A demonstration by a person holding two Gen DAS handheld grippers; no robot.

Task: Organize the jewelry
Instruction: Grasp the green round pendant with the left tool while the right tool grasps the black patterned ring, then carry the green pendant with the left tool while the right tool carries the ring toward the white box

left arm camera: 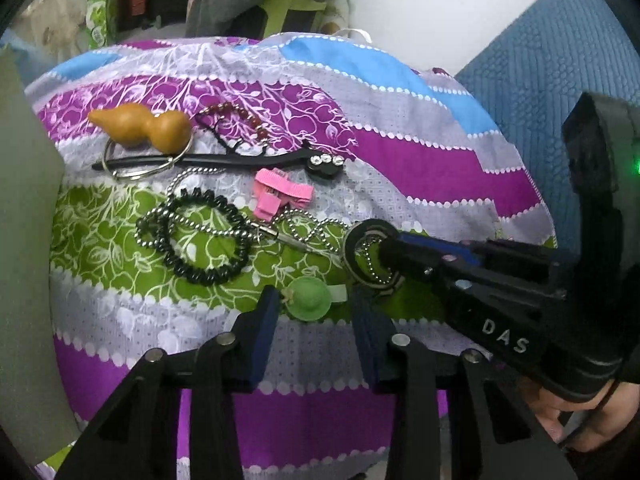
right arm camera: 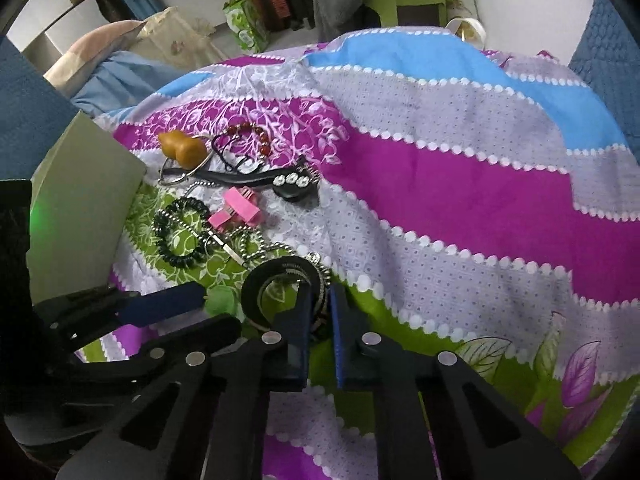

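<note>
Jewelry lies on a striped bedspread [left arm camera: 420, 152]. My right gripper [right arm camera: 320, 304] is shut on the rim of a black bangle [right arm camera: 276, 272]; the bangle also shows in the left wrist view [left arm camera: 360, 236] with a ball chain [left arm camera: 304, 232] looped through it. My left gripper [left arm camera: 316, 312] is open, its fingers on either side of a green hat-shaped clip [left arm camera: 310, 296], not touching it. Beyond lie a black coil bracelet [left arm camera: 200, 240], a pink hair clip [left arm camera: 280, 192], a black rhinestone hair stick [left arm camera: 240, 158], a red bead bracelet [left arm camera: 248, 120] and a wooden gourd keyring [left arm camera: 144, 126].
A grey-green box [right arm camera: 84, 208] stands at the left edge of the bedspread, close to the jewelry. A blue quilted surface [left arm camera: 560, 64] lies to the right. Clothes and a green stool [left arm camera: 288, 4] stand beyond the bed.
</note>
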